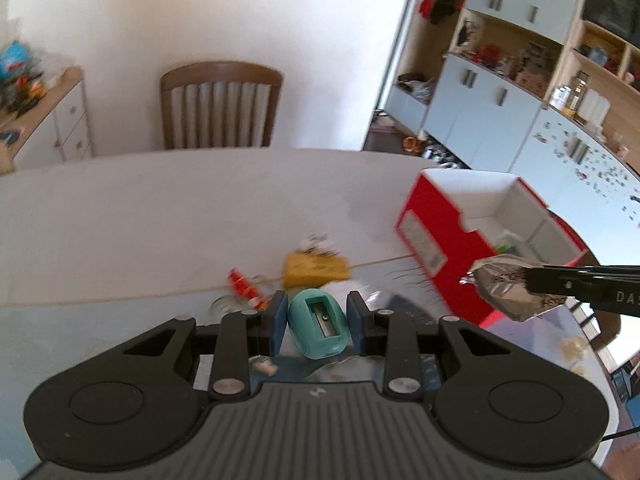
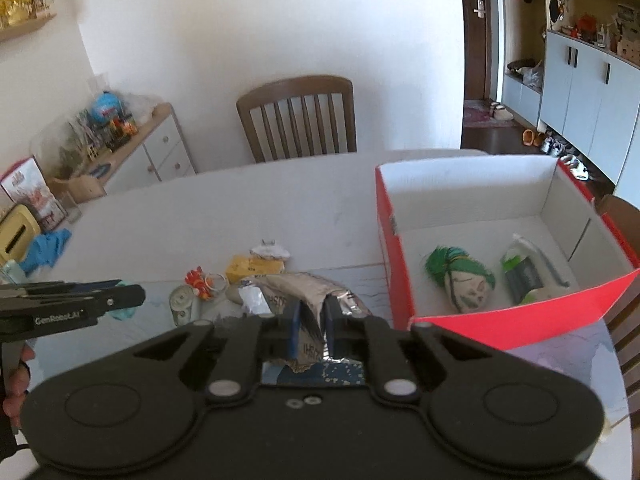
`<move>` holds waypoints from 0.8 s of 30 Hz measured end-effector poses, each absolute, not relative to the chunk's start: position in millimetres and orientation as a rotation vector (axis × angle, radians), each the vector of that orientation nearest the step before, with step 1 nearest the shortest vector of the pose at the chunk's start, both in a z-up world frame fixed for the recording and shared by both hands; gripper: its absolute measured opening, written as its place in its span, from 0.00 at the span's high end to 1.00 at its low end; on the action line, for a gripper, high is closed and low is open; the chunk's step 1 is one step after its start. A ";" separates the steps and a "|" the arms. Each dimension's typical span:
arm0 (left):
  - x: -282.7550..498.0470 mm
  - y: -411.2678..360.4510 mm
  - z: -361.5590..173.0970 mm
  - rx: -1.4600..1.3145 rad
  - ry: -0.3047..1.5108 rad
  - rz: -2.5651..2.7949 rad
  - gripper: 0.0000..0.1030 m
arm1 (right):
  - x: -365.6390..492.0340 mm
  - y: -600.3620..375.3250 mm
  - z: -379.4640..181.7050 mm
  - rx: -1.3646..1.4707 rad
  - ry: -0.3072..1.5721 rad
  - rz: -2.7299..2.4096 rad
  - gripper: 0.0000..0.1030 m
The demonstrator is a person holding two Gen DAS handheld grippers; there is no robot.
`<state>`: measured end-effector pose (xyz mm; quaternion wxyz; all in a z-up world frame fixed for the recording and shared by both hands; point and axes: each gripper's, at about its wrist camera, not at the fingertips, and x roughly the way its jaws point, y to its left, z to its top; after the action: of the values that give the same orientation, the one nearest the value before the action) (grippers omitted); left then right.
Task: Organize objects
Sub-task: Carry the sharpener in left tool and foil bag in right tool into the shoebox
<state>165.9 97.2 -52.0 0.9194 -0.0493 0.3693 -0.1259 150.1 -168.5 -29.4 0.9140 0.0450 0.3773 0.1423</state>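
1. Left wrist view: a teal pencil sharpener (image 1: 318, 326) is pinched between the blue pads of the left gripper (image 1: 318, 322) and is held clear of the table (image 1: 120, 216).
2. Right wrist view: a crumpled foil packet (image 2: 310, 320) is clamped by the right gripper (image 2: 311, 330), whose pads are pressed nearly together on it; the packet also appears off the table.
3. A red box (image 2: 404, 280) with a white interior stands on the table to the right of both grippers. A green-haired doll head (image 2: 464, 280) and a white-and-green bottle (image 2: 524, 272) already lie in it.
4. A yellow block (image 2: 254, 268), a small red and orange item (image 2: 196, 280) and other small clutter remain on the table beside the box.
5. Step in hand, as judged: both picked items are in transit toward the box.
6. The next move calls for each gripper to be carried over the box rim, lowered inside, and opened only once the held item is above a free patch of the floor, clear of the doll head and bottle.
7. The box wall should be cleared to avoid tipping it.
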 end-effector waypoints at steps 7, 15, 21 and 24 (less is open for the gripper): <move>164.5 46.4 -10.3 -0.041 0.715 -0.326 0.70 | 145.6 -203.4 -4.9 0.119 0.738 0.297 0.89; 170.9 -23.4 3.2 0.010 0.709 -0.389 0.70 | 152.5 -248.0 4.3 0.115 0.709 0.279 0.89; 182.7 -68.0 -1.2 0.033 0.722 -0.406 0.70 | 165.8 -280.2 4.0 0.116 0.703 0.274 0.89; 192.1 -86.6 -3.7 0.037 0.729 -0.405 0.70 | 174.0 -297.9 3.3 0.116 0.700 0.272 0.89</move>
<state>192.1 -86.6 -3.7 0.9141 0.0180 0.3542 -0.1968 174.0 -297.9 3.3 0.9287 0.0567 0.3417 0.1326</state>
